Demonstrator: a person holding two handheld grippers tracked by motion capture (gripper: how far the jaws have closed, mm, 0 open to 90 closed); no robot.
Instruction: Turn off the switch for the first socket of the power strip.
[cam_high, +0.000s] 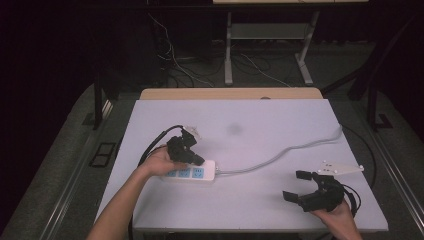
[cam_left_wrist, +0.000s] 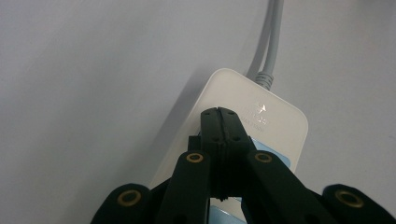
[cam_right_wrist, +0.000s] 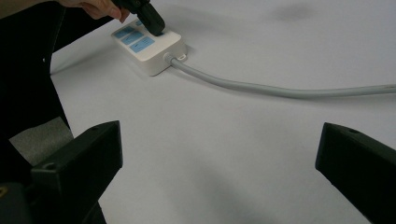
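A white power strip (cam_high: 195, 174) with blue sockets lies on the table's left half, and its grey cable (cam_high: 280, 154) runs off to the right edge. My left gripper (cam_high: 198, 160) is shut, with nothing between its jaws. Its tips rest on the strip's top near the cable end. In the left gripper view the closed jaws (cam_left_wrist: 223, 115) meet on the white strip (cam_left_wrist: 280, 122), with the cable (cam_left_wrist: 268, 42) beyond. My right gripper (cam_high: 295, 185) hovers open near the front right corner. Its view shows wide-apart jaws (cam_right_wrist: 219, 154), the strip (cam_right_wrist: 154, 53) and the cable (cam_right_wrist: 280, 88).
The work surface is a pale board (cam_high: 250, 115) on a wooden table (cam_high: 230, 93). A black cable (cam_high: 367, 150) hangs by the right edge. Behind the table, desk legs (cam_high: 228, 50) and loose wires (cam_high: 175, 65) sit on the floor.
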